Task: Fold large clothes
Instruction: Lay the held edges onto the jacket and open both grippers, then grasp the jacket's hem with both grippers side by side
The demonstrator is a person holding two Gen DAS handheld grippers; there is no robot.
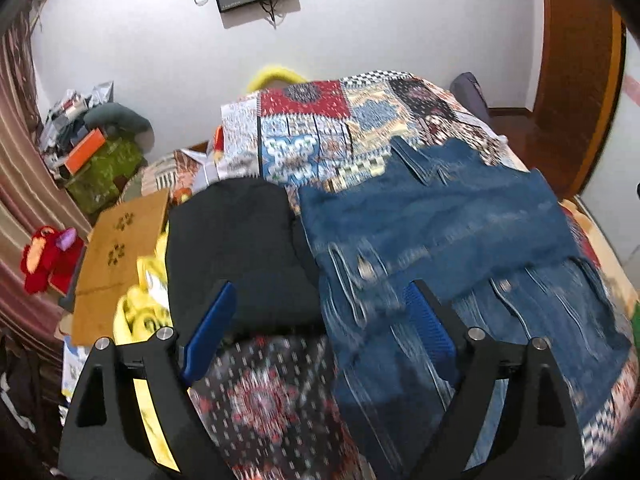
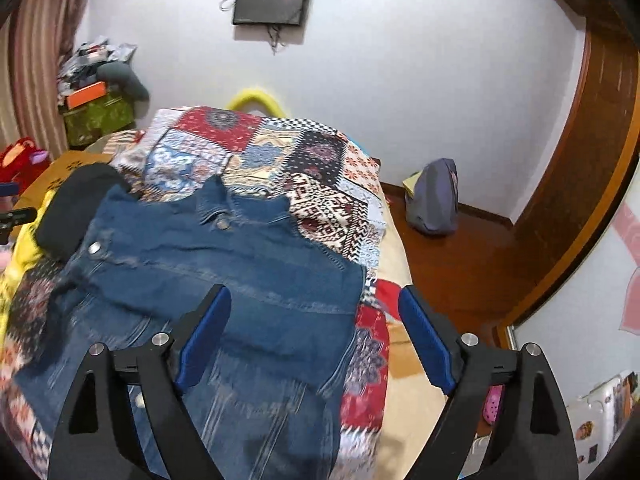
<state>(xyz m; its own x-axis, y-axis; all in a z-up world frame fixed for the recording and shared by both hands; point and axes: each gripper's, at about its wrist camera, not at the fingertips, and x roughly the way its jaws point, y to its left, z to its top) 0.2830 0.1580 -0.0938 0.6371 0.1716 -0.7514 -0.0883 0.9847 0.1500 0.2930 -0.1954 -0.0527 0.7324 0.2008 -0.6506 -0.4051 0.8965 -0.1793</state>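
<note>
A blue denim jacket (image 1: 452, 240) lies spread on the patchwork bed cover (image 1: 320, 128), collar toward the far wall, with a sleeve folded across its chest. It also shows in the right wrist view (image 2: 240, 272). A folded black garment (image 1: 240, 248) lies just left of it, also seen in the right wrist view (image 2: 76, 204). My left gripper (image 1: 320, 320) is open and empty, above the jacket's left edge and the black garment. My right gripper (image 2: 316, 332) is open and empty, above the jacket's right side.
A yellow cloth (image 1: 140, 312) and a wooden board (image 1: 120, 248) lie left of the bed. A red plush toy (image 1: 44, 260) and a cluttered green box (image 1: 104, 168) stand by the curtain. A grey bag (image 2: 434, 200) sits on the floor right of the bed. A monitor (image 2: 272, 2) hangs on the wall.
</note>
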